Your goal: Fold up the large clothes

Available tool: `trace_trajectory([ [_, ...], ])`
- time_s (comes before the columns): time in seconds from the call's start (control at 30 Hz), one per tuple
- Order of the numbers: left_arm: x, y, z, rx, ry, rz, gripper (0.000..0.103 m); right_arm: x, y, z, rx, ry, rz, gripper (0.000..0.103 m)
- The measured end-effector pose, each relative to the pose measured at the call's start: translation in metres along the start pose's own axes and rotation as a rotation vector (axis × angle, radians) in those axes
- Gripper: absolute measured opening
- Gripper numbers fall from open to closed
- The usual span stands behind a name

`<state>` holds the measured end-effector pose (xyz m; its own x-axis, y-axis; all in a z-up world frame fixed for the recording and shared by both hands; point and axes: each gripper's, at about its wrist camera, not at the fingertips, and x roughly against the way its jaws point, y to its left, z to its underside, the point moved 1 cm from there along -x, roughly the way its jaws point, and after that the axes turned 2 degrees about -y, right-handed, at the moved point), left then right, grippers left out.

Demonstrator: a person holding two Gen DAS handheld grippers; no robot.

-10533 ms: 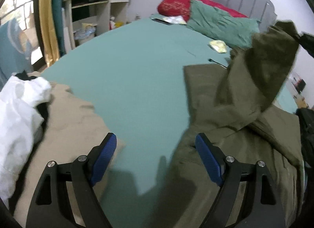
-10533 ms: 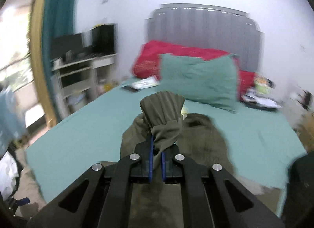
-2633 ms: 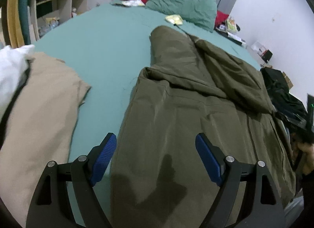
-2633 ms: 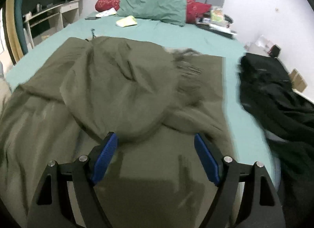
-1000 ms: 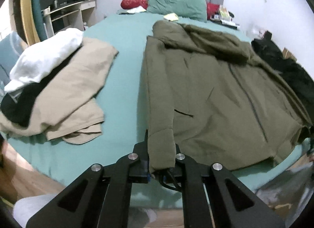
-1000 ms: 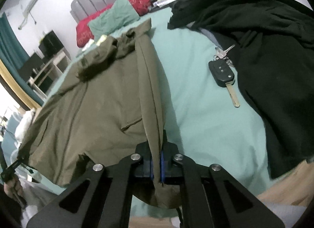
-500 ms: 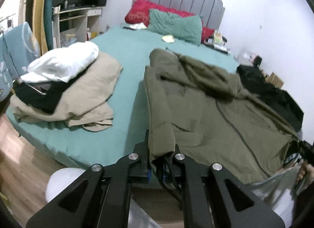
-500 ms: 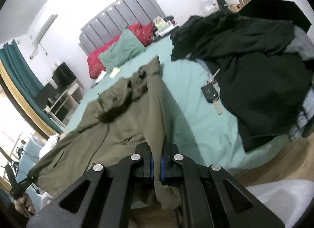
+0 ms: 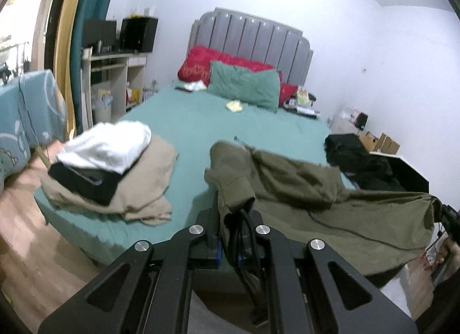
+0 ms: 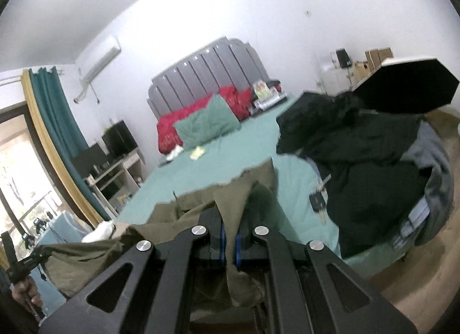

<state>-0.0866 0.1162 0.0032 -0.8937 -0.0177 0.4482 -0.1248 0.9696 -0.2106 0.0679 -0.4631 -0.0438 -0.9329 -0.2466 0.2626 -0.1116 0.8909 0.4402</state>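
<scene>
An olive green jacket (image 9: 302,187) hangs stretched between my two grippers, lifted over the foot of the teal bed (image 9: 184,121). My left gripper (image 9: 228,247) is shut on its left bottom corner, with a black cord bunched in the jaws. My right gripper (image 10: 229,237) is shut on the right bottom corner of the jacket (image 10: 230,198). The jacket's upper part still trails on the bed. The right gripper also shows at the right edge of the left wrist view (image 9: 448,216).
A pile of beige, black and white clothes (image 9: 112,173) lies on the bed's left corner. A black garment pile (image 10: 359,167) with a car key (image 10: 317,203) beside it lies on the right. Pillows (image 9: 241,83) and a grey headboard stand at the far end. Wooden floor lies below.
Both grippers have pulled back and risen from the bed, lifting the jacket's bottom hem off the mattress. The jacket now hangs between them rather than lying flat.
</scene>
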Motion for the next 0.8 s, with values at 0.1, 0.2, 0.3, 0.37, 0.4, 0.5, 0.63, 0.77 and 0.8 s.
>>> trace_trajectory([
  [0.1, 0.013, -0.005, -0.018, -0.005, -0.041, 0.014, 0.007, 0.008, 0.001, -0.012, 0.016, -0.030, -0.011, 0.004],
  [0.2, 0.014, -0.013, -0.035, -0.031, -0.073, 0.021, 0.007, 0.013, 0.004, -0.025, 0.038, -0.053, -0.016, 0.004],
  [0.3, 0.000, -0.015, -0.051, -0.037, -0.086, 0.021, 0.007, 0.004, 0.007, -0.038, 0.053, -0.061, -0.012, 0.004],
  [0.37, -0.011, -0.014, -0.058, -0.036, -0.087, 0.021, 0.007, -0.006, 0.008, -0.044, 0.063, -0.060, -0.009, 0.004],
  [0.4, -0.021, -0.014, -0.063, -0.038, -0.090, 0.020, 0.007, -0.012, 0.008, -0.047, 0.072, -0.061, -0.006, 0.004],
  [0.5, -0.041, -0.013, -0.073, -0.038, -0.089, 0.015, 0.007, -0.030, 0.012, -0.052, 0.094, -0.061, 0.003, 0.004],
  [0.63, -0.070, -0.011, -0.085, -0.034, -0.079, 0.003, 0.007, -0.058, 0.017, -0.062, 0.124, -0.057, 0.012, 0.004],
  [0.77, -0.111, -0.011, -0.098, -0.049, -0.069, -0.005, 0.007, -0.087, 0.014, -0.069, 0.124, -0.060, 0.023, 0.004],
  [0.8, -0.122, -0.011, -0.101, -0.049, -0.064, -0.006, 0.007, -0.096, 0.012, -0.071, 0.117, -0.059, 0.027, 0.004],
])
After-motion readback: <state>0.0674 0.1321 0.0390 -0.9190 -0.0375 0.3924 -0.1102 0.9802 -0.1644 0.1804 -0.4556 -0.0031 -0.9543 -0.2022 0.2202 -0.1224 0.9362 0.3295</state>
